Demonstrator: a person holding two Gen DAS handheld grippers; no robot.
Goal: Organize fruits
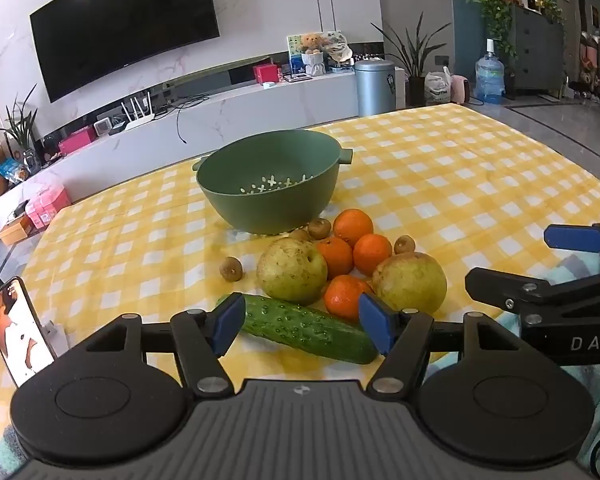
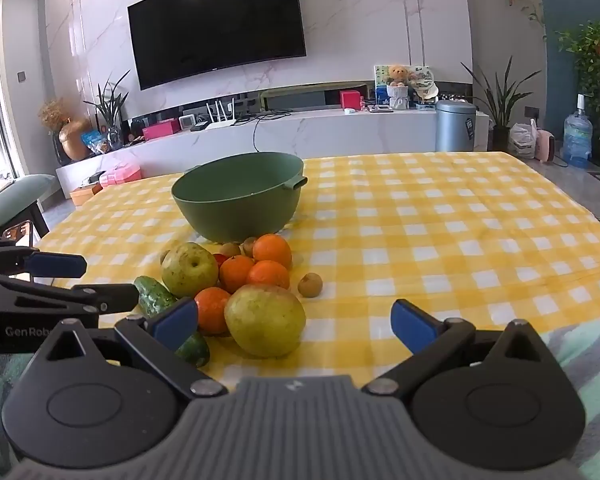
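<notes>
A green colander bowl (image 1: 268,184) stands empty on the yellow checked tablecloth (image 1: 460,184). In front of it lie two yellow-green pears (image 1: 291,270) (image 1: 410,281), several oranges (image 1: 353,226), small brown longans (image 1: 231,269) and a cucumber (image 1: 308,328). My left gripper (image 1: 302,326) is open, its blue pads either side of the cucumber, not touching it. My right gripper (image 2: 296,326) is open just before the near pear (image 2: 265,320); the bowl (image 2: 238,196) is behind the pile. The right gripper also shows in the left wrist view (image 1: 540,268).
A phone on a stand (image 1: 18,328) sits at the table's near left edge. A loose longan (image 2: 310,285) lies right of the pile. A TV wall and low cabinet stand behind the table. A teal striped cloth (image 2: 580,348) lies at the near edge.
</notes>
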